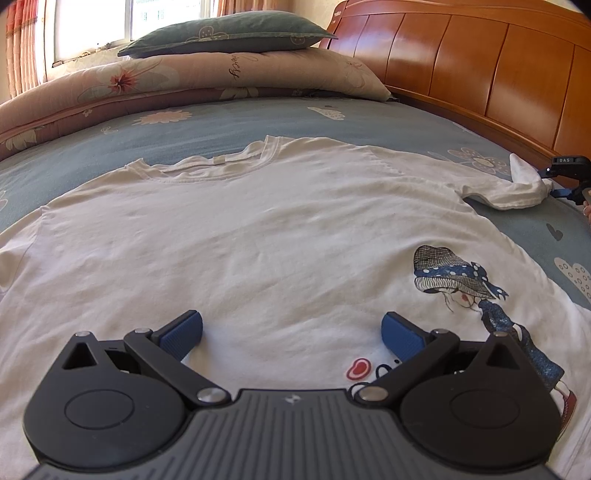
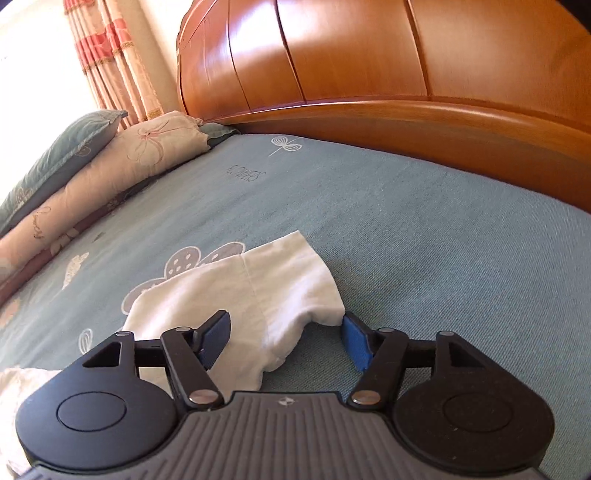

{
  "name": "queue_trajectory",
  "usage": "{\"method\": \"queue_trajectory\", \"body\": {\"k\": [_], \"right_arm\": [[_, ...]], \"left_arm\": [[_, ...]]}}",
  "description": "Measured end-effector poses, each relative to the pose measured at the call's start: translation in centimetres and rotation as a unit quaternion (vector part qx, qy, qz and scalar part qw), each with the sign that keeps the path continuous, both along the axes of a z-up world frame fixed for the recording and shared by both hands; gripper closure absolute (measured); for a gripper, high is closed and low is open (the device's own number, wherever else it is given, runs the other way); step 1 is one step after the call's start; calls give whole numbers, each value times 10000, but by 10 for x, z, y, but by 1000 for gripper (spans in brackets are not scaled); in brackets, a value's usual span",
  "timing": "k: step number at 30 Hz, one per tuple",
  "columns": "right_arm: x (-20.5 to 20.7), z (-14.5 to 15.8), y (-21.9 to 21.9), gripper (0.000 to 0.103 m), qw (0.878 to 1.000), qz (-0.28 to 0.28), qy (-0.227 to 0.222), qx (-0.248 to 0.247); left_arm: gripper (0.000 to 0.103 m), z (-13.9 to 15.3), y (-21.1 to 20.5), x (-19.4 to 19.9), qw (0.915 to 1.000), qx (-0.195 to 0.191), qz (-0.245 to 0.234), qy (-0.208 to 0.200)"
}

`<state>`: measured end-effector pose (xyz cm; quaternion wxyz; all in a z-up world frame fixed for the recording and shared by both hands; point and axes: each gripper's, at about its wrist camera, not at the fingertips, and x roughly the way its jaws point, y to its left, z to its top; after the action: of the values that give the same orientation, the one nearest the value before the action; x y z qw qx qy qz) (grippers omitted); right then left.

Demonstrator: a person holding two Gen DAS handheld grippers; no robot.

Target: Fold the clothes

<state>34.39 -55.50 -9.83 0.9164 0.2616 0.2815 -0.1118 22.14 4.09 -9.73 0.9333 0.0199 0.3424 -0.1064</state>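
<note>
Lying flat on the blue floral bedsheet (image 1: pixel 258 118), the white T-shirt (image 1: pixel 229 236) faces us. Our left gripper (image 1: pixel 291 334) hovers wide open above its lower part; our right gripper (image 2: pixel 286 338) stands wide around the bunched sleeve (image 2: pixel 258 291). Beyond sit pillows (image 1: pixel 229 33), wooden headboard (image 2: pixel 351 51) and curtains (image 2: pixel 110 55).

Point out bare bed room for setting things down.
Free: sheet between sleeve and headboard; strip between collar and quilt. Crowded: shirt covers the middle.
</note>
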Motion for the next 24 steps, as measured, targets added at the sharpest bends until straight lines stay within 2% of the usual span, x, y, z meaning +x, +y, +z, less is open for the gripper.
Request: {"method": "queue_trajectory", "body": {"k": [2, 3, 4, 9, 16, 20, 22, 24], "right_arm": [[0, -2, -10, 55, 9990, -121, -78, 420], [1, -3, -14, 72, 9982, -198, -87, 552], [0, -4, -15, 79, 9977, -231, -110, 632], [-12, 2, -11, 81, 9975, -329, -202, 593], [-61, 36, -12, 82, 9968, -612, -329, 404], [-85, 43, -13, 80, 9973, -693, 147, 203], [-88, 42, -10, 72, 9957, -849, 373, -48], [-90, 41, -8, 72, 9926, -1010, 597, -308]], "left_arm": [[1, 0, 0, 0, 10000, -3, -6, -5], [1, 0, 1, 0, 10000, -5, -10, -8], [1, 0, 1, 0, 10000, -8, -11, -9], [1, 0, 2, 0, 10000, -16, -22, -2], [1, 1, 2, 0, 10000, -21, -21, 33], [1, 1, 2, 1, 10000, -26, 1, 66], [1, 2, 2, 1, 10000, -24, 7, 84], [1, 2, 2, 1, 9999, -29, 13, 106]]}}
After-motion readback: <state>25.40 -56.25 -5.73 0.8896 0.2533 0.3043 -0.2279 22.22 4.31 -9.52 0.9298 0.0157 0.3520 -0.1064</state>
